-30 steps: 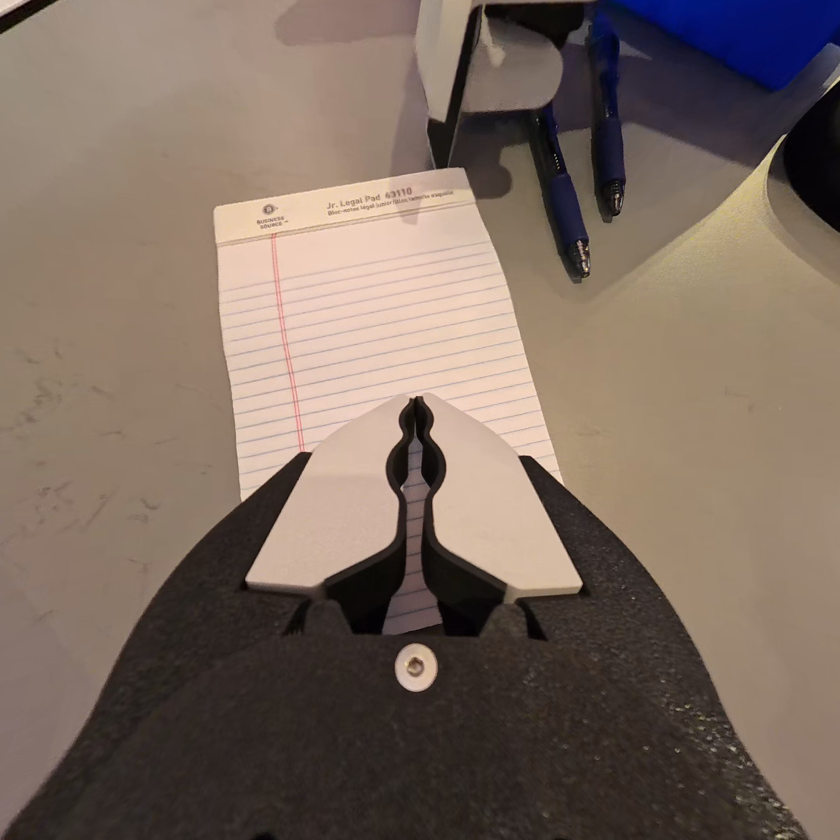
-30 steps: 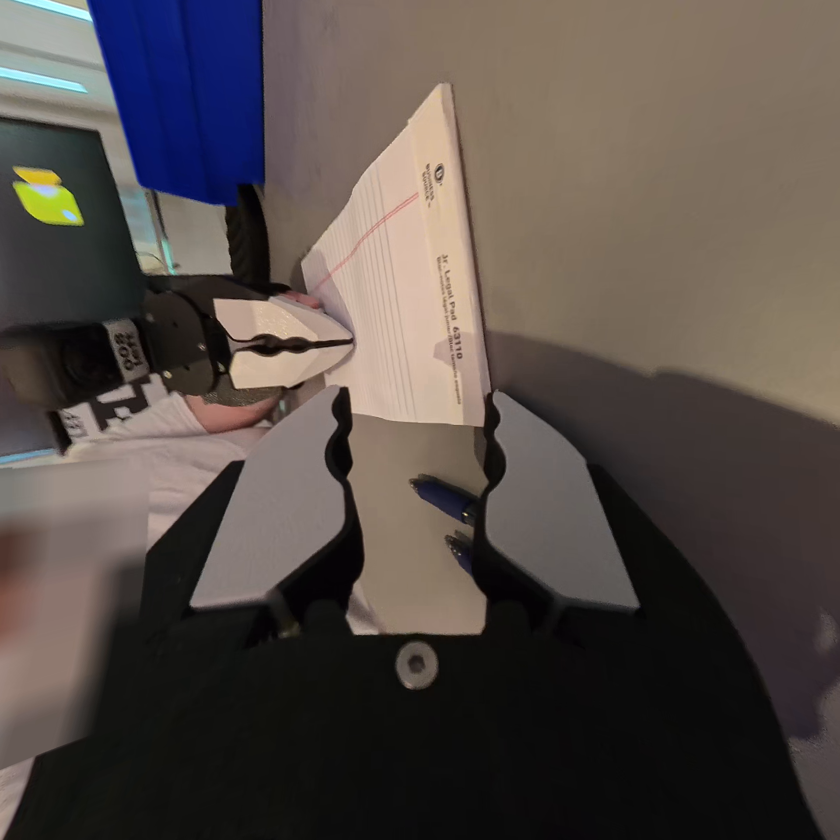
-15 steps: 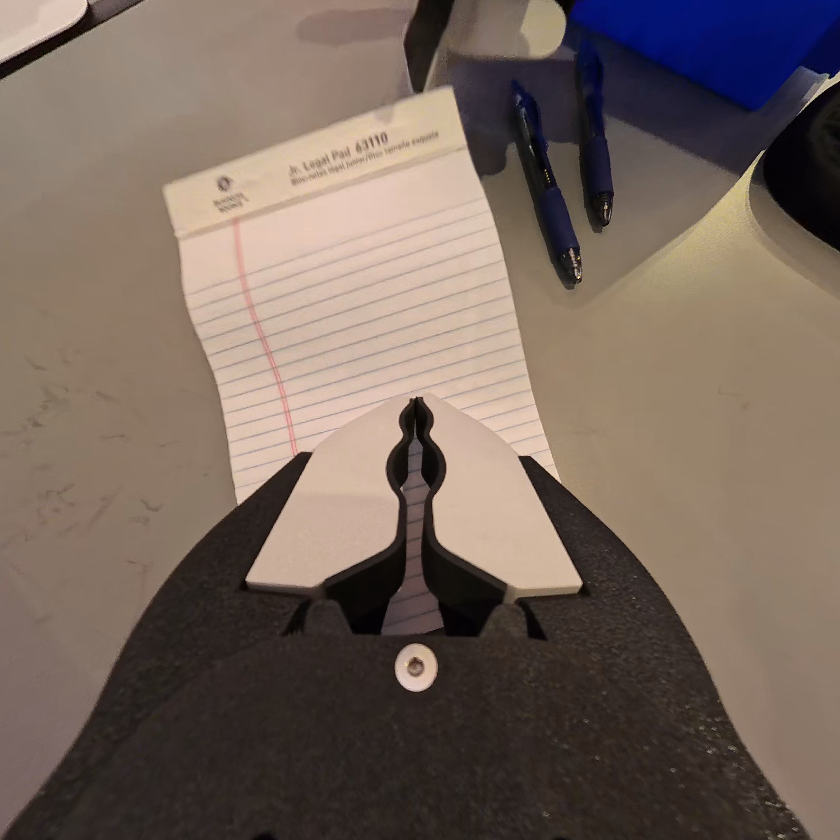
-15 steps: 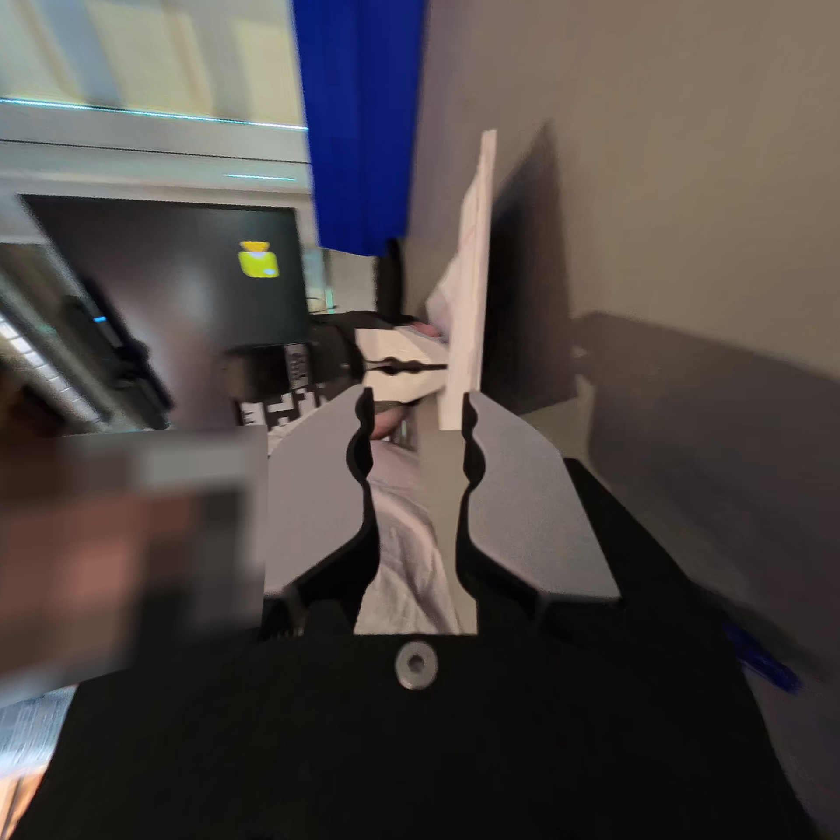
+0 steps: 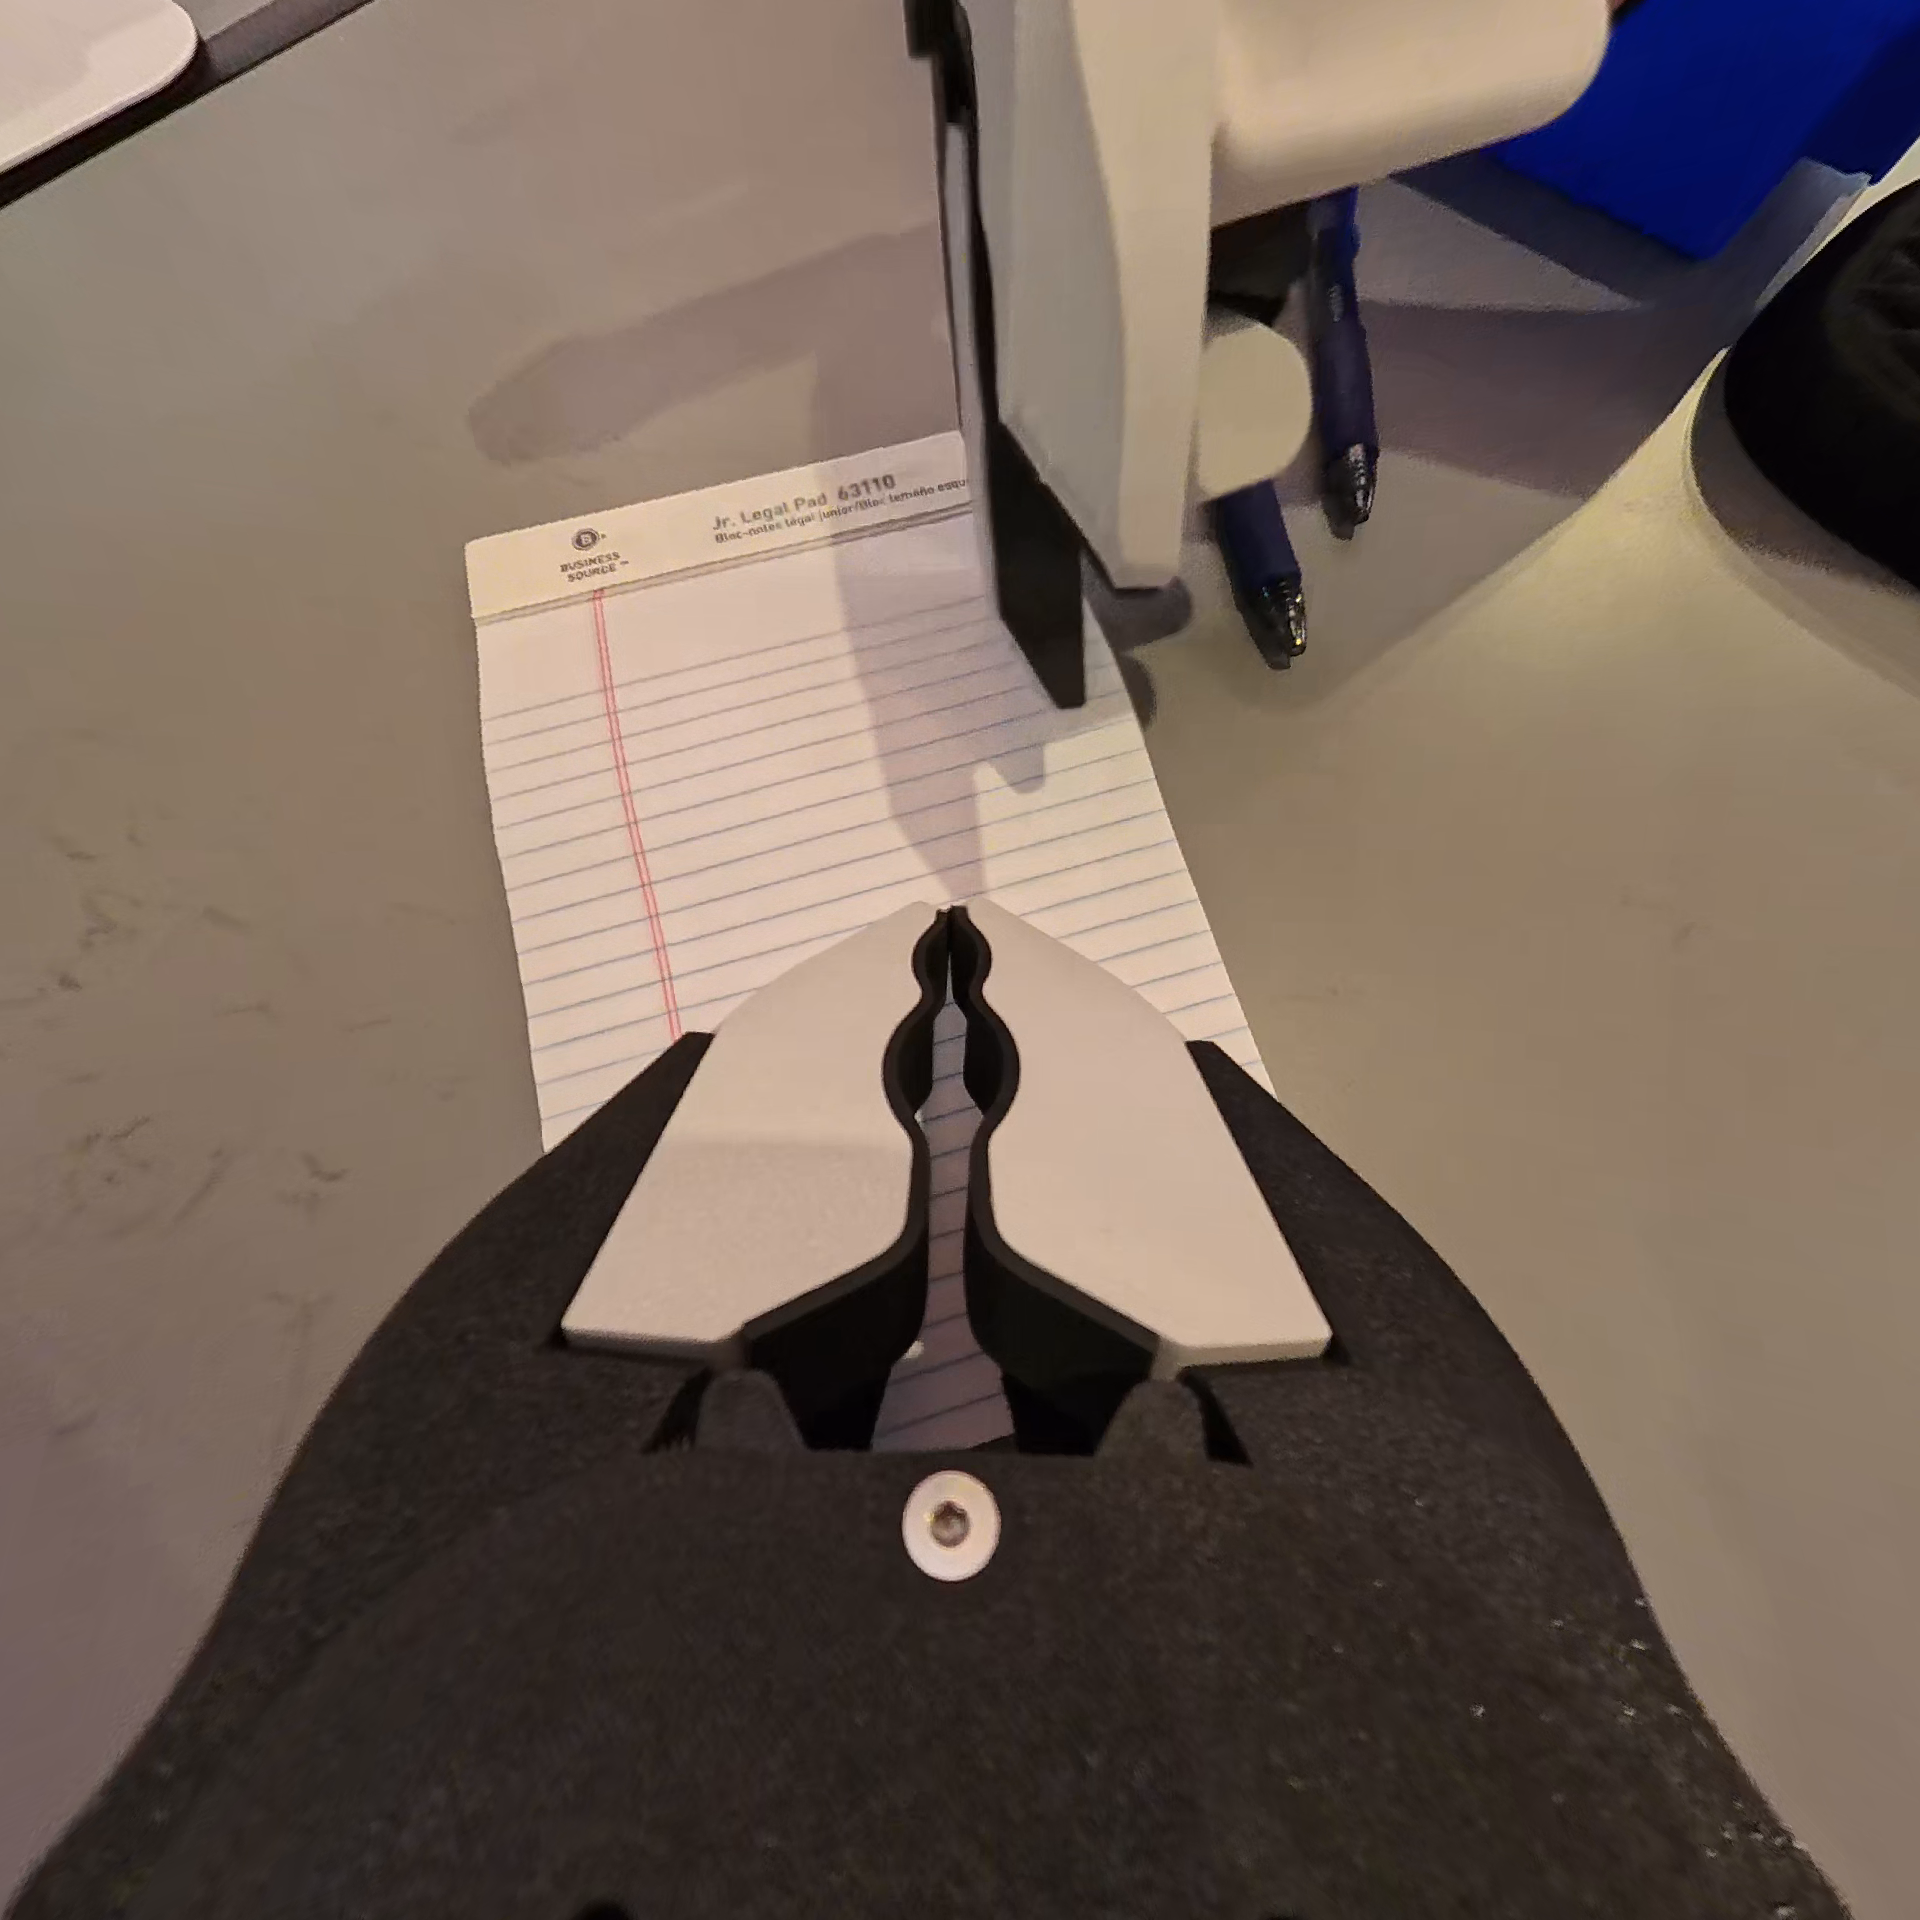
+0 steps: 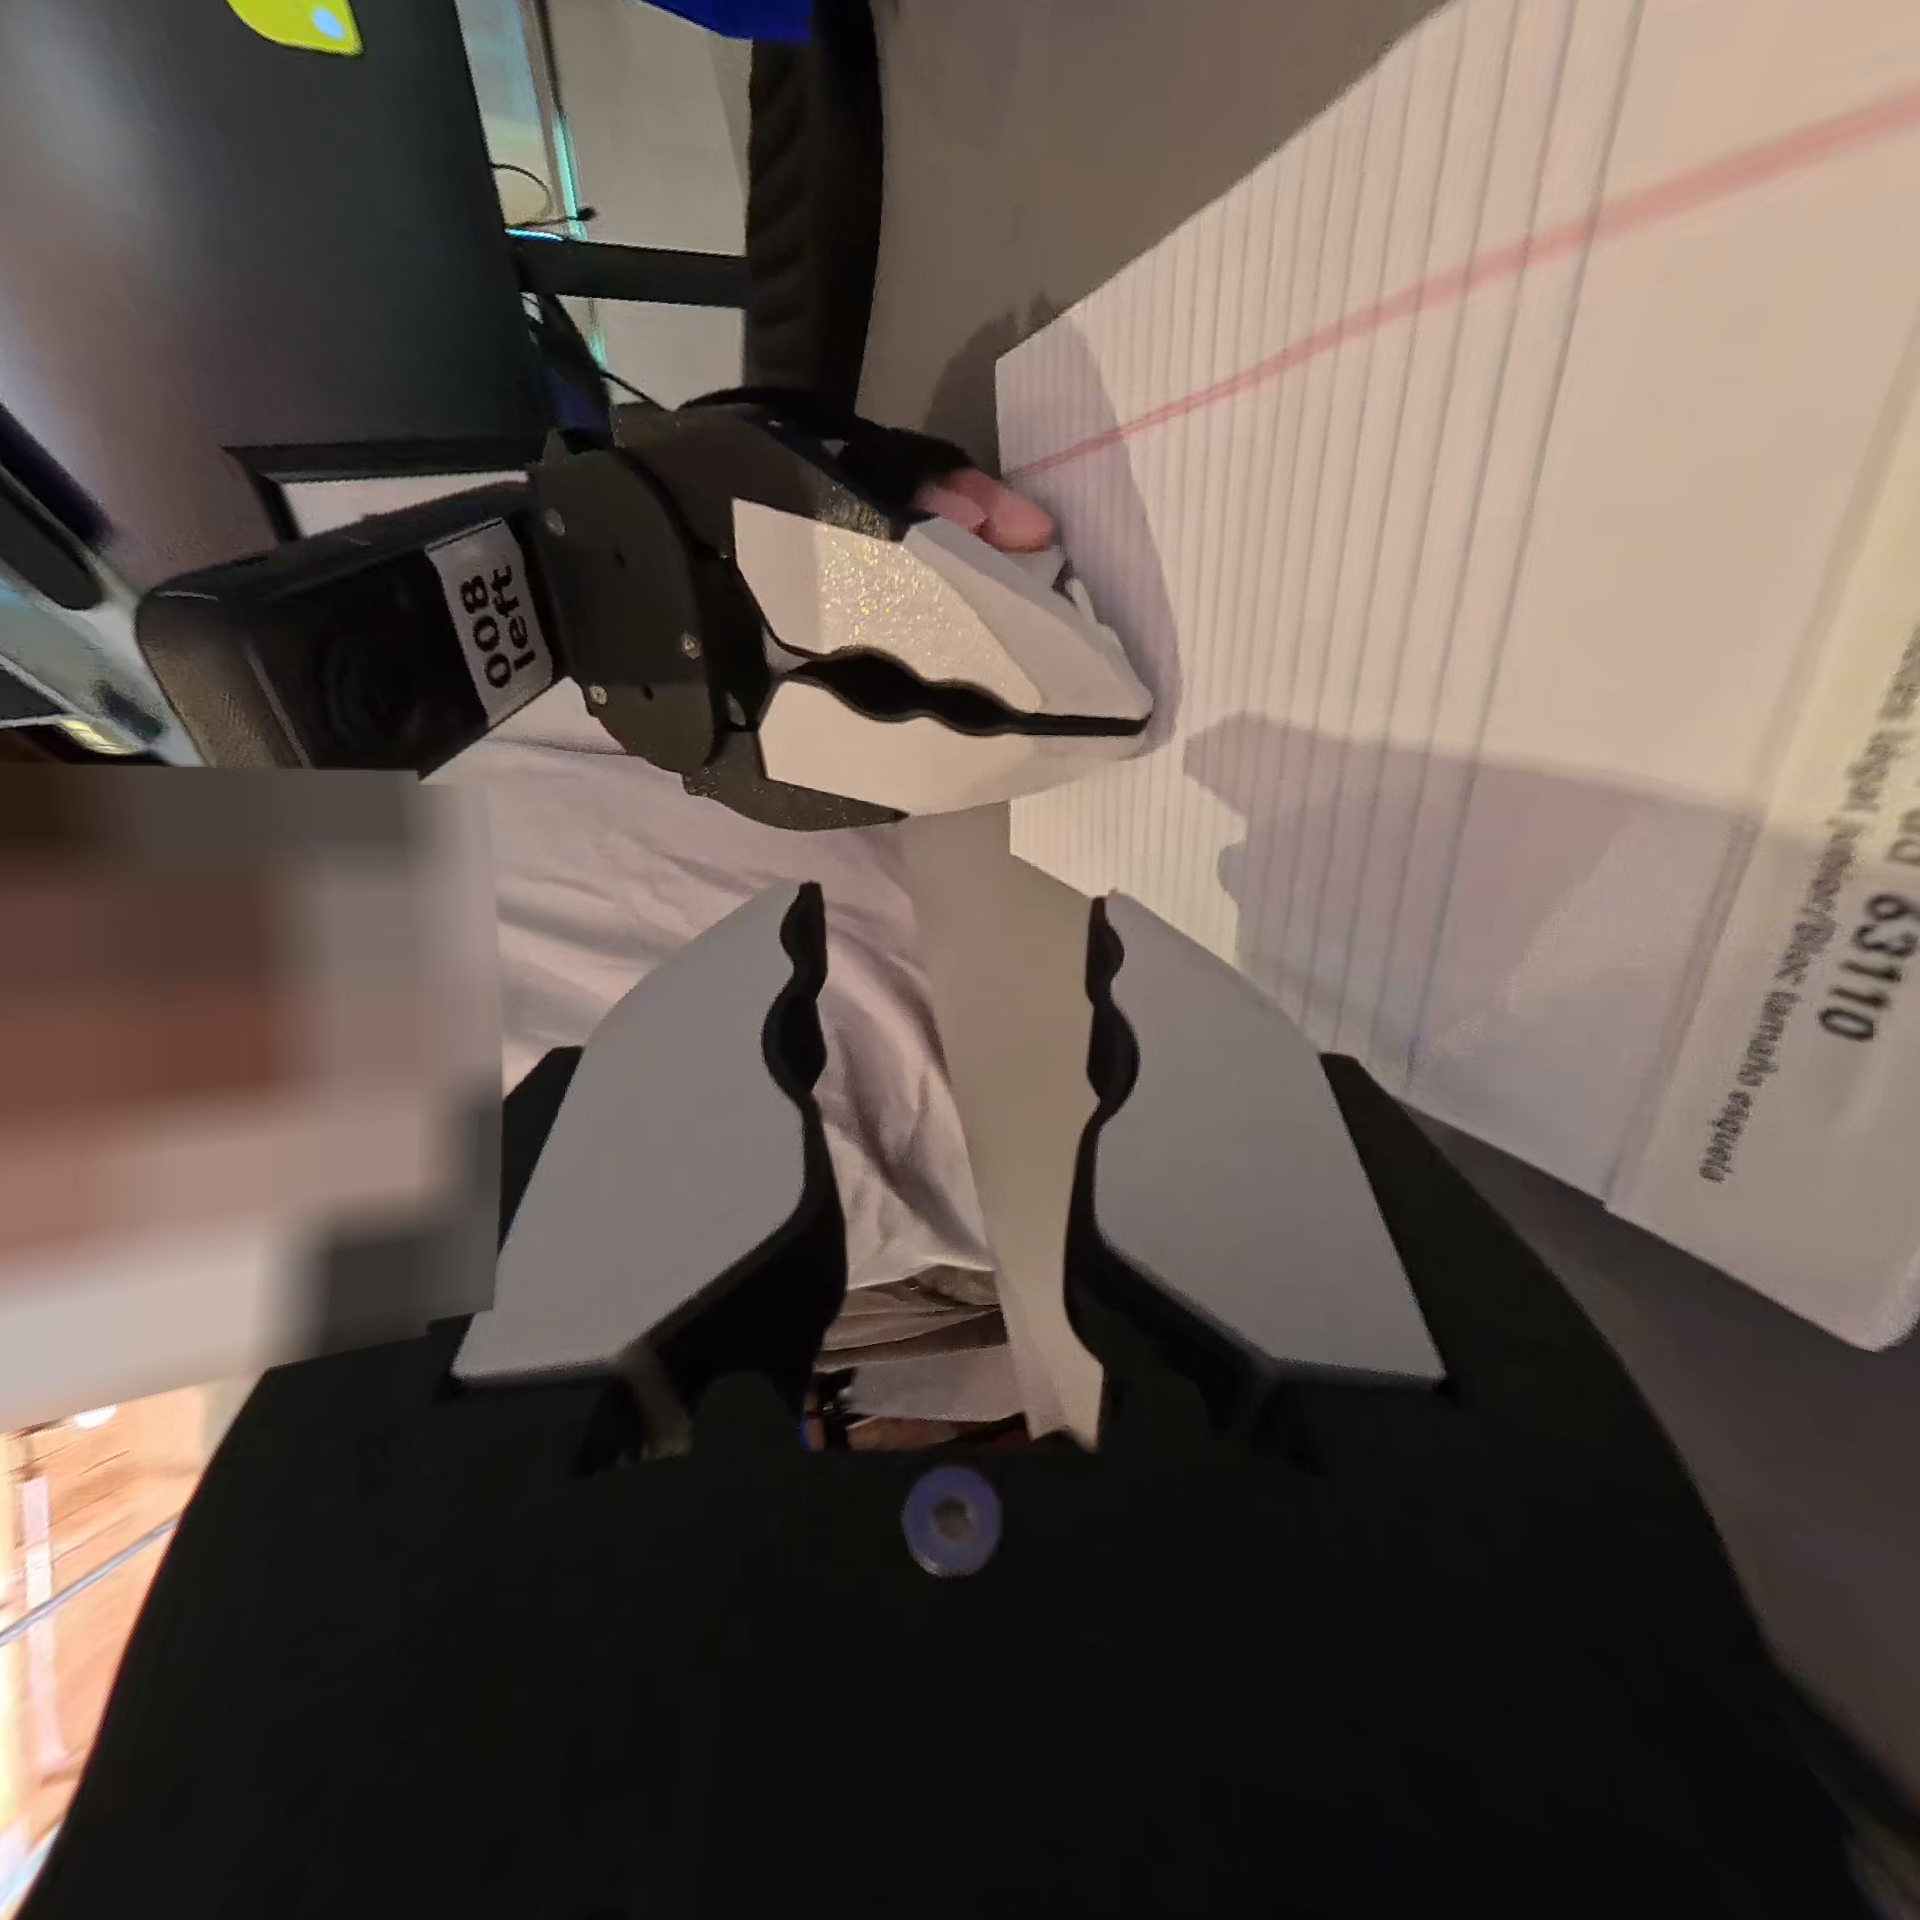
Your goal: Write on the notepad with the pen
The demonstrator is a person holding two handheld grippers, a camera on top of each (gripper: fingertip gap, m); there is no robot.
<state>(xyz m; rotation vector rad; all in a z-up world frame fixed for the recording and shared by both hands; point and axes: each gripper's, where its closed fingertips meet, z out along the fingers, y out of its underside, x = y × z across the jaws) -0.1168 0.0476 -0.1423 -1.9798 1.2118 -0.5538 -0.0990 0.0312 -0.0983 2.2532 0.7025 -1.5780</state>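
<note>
Left gripper [image 5: 949,912]: fingertips pressed together on the near end of the notepad, holding nothing.
Right gripper [image 6: 951,909]: jaws wide apart, empty, tilted over the pad's top right corner.
Notepad [image 5: 810,769]: white lined legal pad, flat on the grey table [image 5: 312,364].
Pens [image 5: 1262,561]: two blue ones on the table just right of the pad's top.

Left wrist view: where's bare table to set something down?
Free: the table left of the notepad, and the stretch right of the notepad below the pens. Crowded: top right, where the right gripper hangs over the notepad's corner beside the pens and a blue box.
</note>
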